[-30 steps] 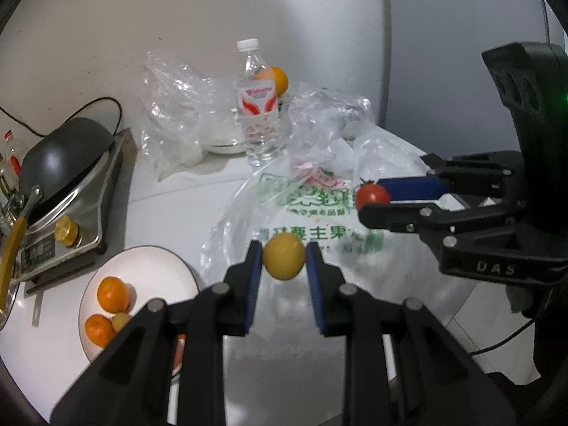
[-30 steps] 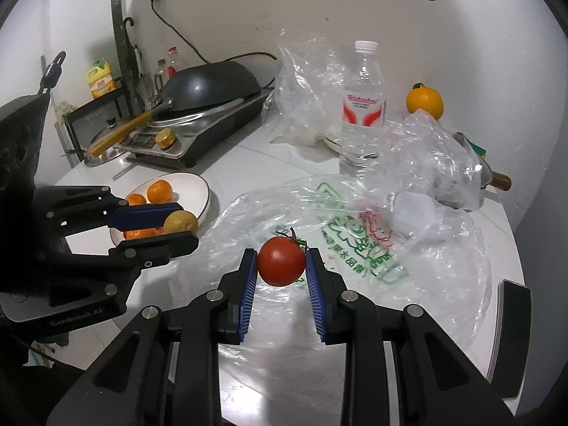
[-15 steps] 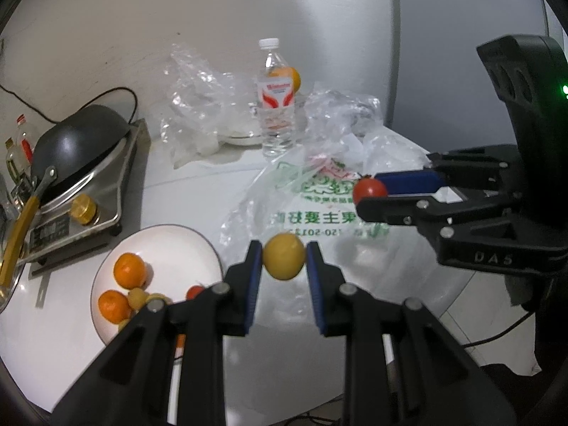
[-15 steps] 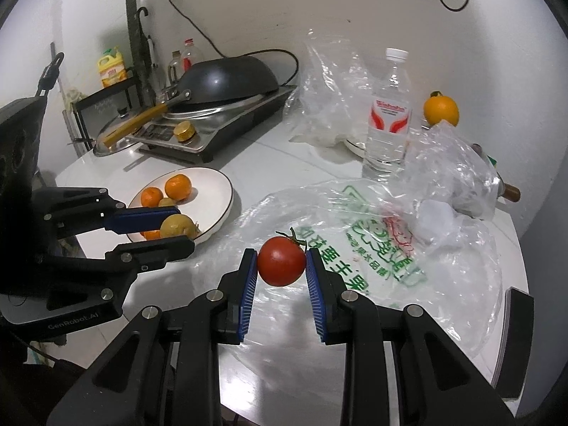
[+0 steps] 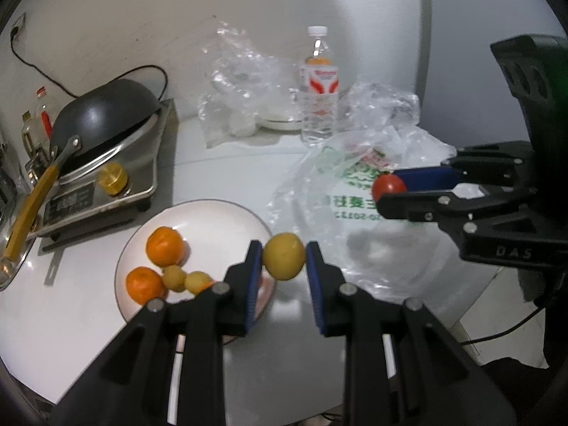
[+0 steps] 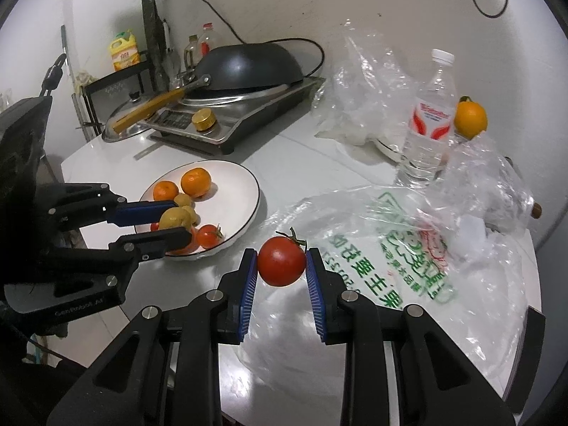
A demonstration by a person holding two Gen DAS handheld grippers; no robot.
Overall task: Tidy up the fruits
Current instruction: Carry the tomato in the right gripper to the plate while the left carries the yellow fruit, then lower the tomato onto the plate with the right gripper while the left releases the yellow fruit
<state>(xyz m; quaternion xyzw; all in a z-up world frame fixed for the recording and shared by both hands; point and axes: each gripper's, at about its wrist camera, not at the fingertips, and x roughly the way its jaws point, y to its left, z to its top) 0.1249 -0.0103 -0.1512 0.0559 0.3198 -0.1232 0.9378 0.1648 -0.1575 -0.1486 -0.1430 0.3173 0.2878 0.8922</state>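
Observation:
My left gripper (image 5: 284, 261) is shut on a yellow fruit (image 5: 284, 256), held in the air at the right rim of the white plate (image 5: 220, 220). On that plate lie two oranges (image 5: 165, 250), small yellow fruits (image 5: 174, 277) and, seen from the right wrist, a small tomato (image 6: 208, 235). My right gripper (image 6: 281, 266) is shut on a red tomato (image 6: 281, 261) with a green stem, above the printed plastic bag (image 6: 390, 266). In the right wrist view the left gripper (image 6: 174, 218) hangs over the plate (image 6: 241, 184) with the yellow fruit (image 6: 174, 217). The left wrist view shows the right gripper (image 5: 387, 191) with its tomato (image 5: 388, 186).
A black wok (image 6: 248, 65) sits on a steel cooker (image 6: 227, 120) at the back left. A water bottle (image 6: 429, 120), crumpled clear bags (image 6: 358, 88) and a lone orange (image 6: 470, 118) stand at the back right. Bottles and a rack (image 6: 124, 71) lie beyond the table's left edge.
Both grippers have moved left toward the plate, each still holding its fruit. The plate has come closer to the left gripper, and more of its fruit shows.

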